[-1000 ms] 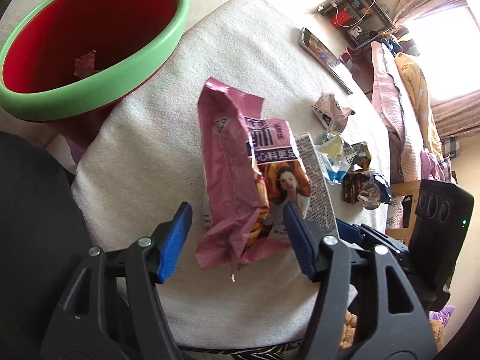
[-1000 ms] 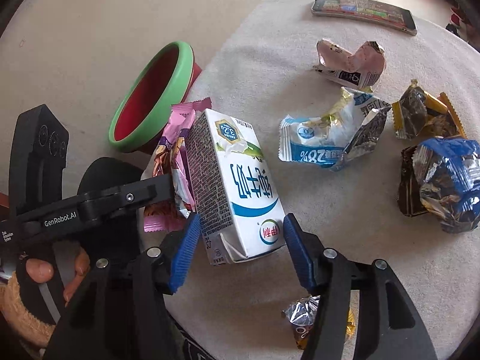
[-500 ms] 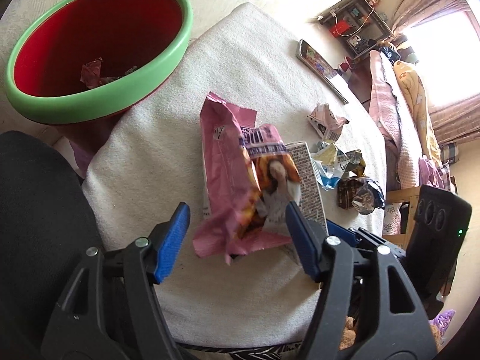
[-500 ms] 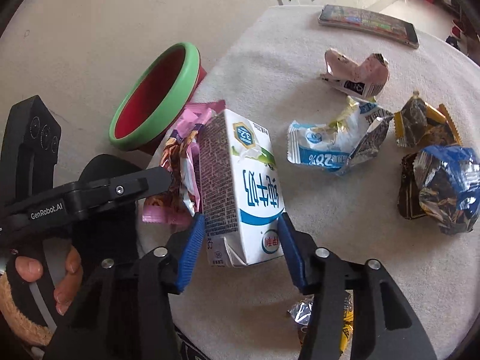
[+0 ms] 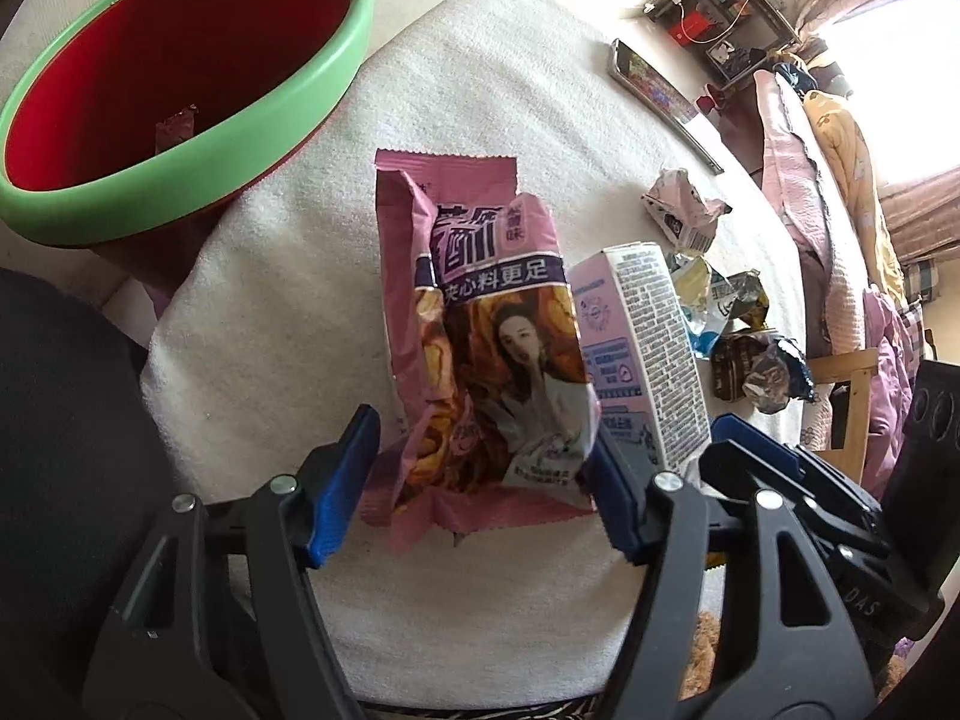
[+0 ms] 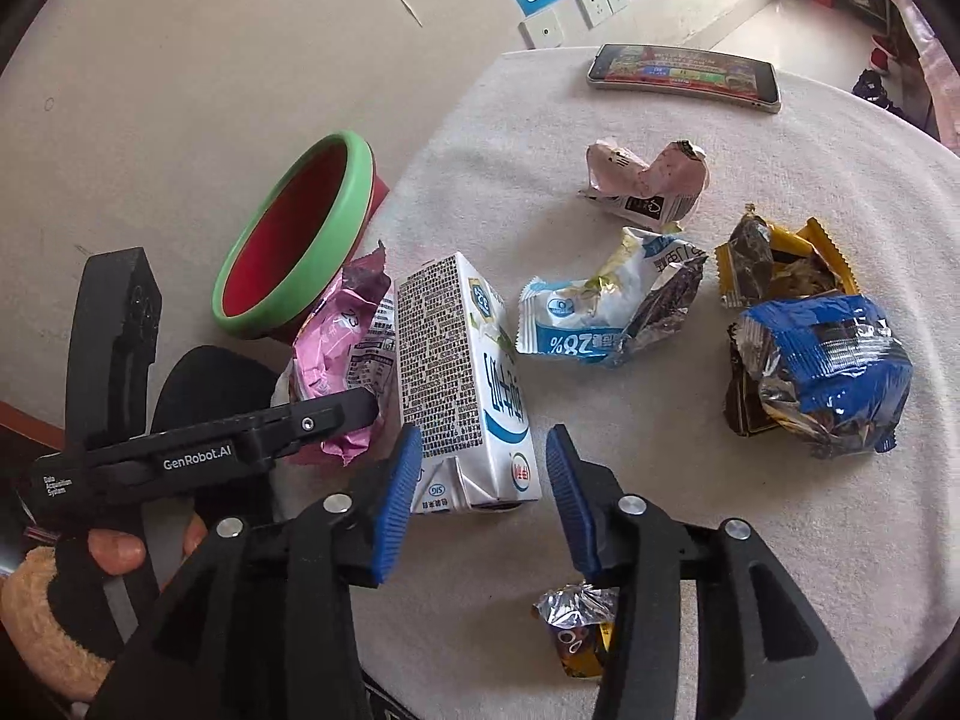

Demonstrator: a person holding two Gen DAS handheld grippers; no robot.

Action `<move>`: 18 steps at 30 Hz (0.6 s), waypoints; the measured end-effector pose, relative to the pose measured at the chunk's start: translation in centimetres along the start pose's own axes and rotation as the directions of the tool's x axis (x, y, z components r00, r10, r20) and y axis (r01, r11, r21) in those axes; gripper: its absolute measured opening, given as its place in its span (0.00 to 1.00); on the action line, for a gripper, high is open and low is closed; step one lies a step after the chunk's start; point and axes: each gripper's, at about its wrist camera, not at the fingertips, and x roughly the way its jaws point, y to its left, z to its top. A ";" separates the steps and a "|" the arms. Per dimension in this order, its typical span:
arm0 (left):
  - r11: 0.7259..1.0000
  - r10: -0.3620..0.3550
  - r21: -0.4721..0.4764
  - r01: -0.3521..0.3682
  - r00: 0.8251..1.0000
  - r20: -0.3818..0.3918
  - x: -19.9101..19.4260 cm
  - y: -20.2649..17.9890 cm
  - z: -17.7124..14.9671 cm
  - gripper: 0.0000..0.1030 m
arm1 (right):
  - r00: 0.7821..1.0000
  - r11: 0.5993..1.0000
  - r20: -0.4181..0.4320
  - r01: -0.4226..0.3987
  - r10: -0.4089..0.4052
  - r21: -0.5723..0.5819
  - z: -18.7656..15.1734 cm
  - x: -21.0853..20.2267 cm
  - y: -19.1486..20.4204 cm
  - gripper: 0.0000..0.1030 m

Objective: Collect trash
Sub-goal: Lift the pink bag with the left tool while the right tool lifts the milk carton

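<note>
Barely begun: one scrap binned, the rest on the desk

Nearest, our left tool [image 5: 480,492] is spread around the pink wrapper [image 5: 480,348], not yet pinching; our right tool [image 6: 477,498] is spread about the carton [image 6: 462,384]. Beyond lie a foil scrap [image 6: 576,624], four more wrappers [image 6: 606,312] on the desk [image 6: 720,510], then the bin [image 5: 180,84] beside it holding one scrap [image 5: 174,126]

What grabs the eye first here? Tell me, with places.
The pink wrapper stands between the open fingers of the left gripper, and the milk carton lies right beside it, framed by the open right gripper. Beyond the table's edge sits the red bin with a green rim.
</note>
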 end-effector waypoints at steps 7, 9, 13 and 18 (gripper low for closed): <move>1.000 -0.002 0.014 0.002 1.000 0.024 -0.4 -0.1 -0.2 0.54 | 1.000 0.999 -0.012 0.005 -0.006 -0.052 -0.3 0.9 1.3 0.55; 1.000 0.000 0.019 -0.001 1.000 0.029 -0.5 -0.2 -0.2 0.53 | 1.000 0.998 -0.021 0.016 -0.018 -0.065 -0.5 1.3 1.5 0.55; 1.000 0.003 0.025 -0.004 0.999 0.033 -0.5 -0.2 -0.2 0.52 | 0.996 0.994 -0.057 0.070 -0.075 -0.083 -0.9 2.5 1.6 0.45; 1.000 0.003 0.027 -0.004 0.999 0.051 -0.9 -0.3 -0.3 0.49 | 0.995 0.993 -0.045 0.082 -0.086 -0.089 -1.1 2.6 1.7 0.42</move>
